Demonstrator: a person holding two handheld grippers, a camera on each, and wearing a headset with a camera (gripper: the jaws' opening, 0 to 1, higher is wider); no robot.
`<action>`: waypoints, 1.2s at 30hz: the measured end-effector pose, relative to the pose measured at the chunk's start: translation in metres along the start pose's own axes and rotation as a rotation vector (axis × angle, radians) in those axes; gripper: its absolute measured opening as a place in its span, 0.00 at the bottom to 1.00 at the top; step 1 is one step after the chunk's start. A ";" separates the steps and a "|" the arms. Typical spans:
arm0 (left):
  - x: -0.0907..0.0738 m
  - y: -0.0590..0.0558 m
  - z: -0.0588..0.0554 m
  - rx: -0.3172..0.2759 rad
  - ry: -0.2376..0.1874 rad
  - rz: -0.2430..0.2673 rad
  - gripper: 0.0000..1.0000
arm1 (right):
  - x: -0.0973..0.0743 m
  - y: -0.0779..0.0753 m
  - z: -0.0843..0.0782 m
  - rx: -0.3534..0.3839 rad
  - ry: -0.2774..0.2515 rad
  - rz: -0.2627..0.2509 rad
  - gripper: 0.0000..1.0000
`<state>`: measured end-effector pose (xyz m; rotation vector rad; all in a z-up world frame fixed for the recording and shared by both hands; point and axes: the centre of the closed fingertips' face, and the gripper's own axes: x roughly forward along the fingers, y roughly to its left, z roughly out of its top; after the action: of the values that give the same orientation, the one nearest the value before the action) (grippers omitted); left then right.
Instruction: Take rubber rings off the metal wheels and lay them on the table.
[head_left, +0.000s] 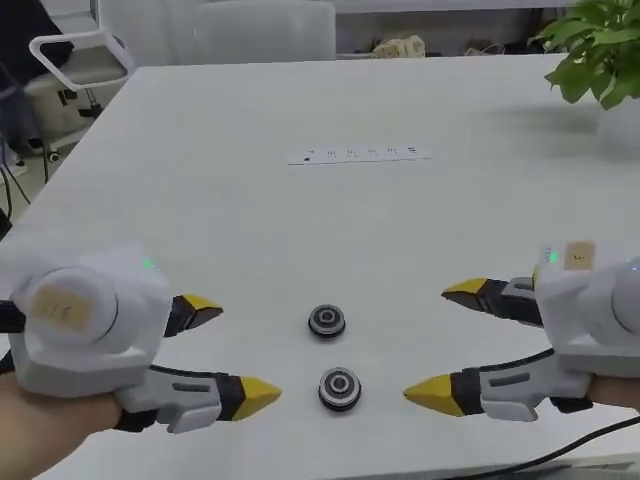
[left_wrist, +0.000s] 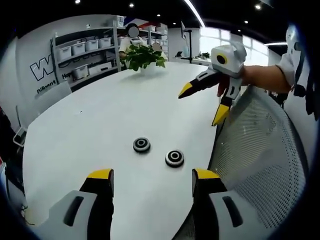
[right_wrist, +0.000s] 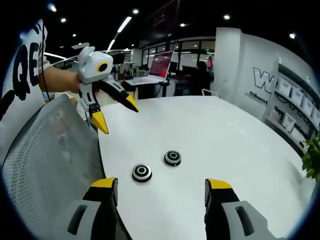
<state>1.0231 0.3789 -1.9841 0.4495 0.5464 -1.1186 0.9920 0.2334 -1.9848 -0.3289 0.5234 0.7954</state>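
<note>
Lower centre of frame: two metal wheels (head_left: 339, 388) on worktop (head_left: 300, 230), rubber rings (head_left: 313, 322) on. Left gripper (head_left: 235, 348) and right gripper (head_left: 438, 342) flank them, both released. Advice: pin one wheel, peel its ring with the other.

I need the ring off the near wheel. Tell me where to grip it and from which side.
On the near wheel, grip the black outer ring, jaws on opposite sides, coming from above. It lies flat on the table, hub up, so the rim is the exposed edge. The far wheel sits apart, leaving room.
</note>
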 end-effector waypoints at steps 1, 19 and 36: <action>0.001 -0.001 -0.001 0.003 0.005 -0.005 0.61 | 0.001 -0.001 0.000 -0.001 0.002 0.001 0.70; 0.015 -0.002 0.001 0.025 0.017 -0.064 0.58 | 0.015 -0.002 -0.001 -0.048 0.036 0.055 0.67; 0.027 -0.006 -0.004 0.019 0.035 -0.121 0.52 | 0.031 -0.006 -0.007 -0.052 0.052 0.095 0.64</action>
<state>1.0260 0.3598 -2.0049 0.4578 0.6005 -1.2343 1.0123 0.2449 -2.0076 -0.3758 0.5715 0.8948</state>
